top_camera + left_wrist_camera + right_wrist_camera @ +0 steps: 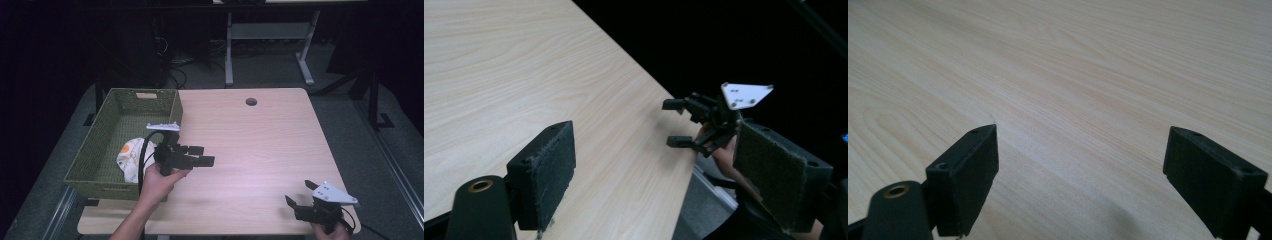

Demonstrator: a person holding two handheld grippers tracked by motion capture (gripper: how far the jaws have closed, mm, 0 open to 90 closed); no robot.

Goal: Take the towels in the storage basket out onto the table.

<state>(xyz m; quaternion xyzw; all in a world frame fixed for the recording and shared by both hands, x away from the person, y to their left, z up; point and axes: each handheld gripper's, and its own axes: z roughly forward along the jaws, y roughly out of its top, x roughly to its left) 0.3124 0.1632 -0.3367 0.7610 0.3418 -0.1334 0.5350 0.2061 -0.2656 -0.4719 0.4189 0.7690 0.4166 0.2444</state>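
High view: fixed above the person's side, facing forward and down; takes in the whole counter (260,150), the green basket (107,145) at its left edge and the floor beyond.
Left gripper view: rides on the left hand-held gripper (200,156), low and close over the counter, looking along its 2 jaws toward the right hand-held gripper (676,122) at the counter's near edge.
Right gripper view: rides on the right hand-held gripper, close to the wood, facing across bare counter.
Shared: all 3 views show the counter top; the high view and the left gripper view both show the right hand-held gripper.
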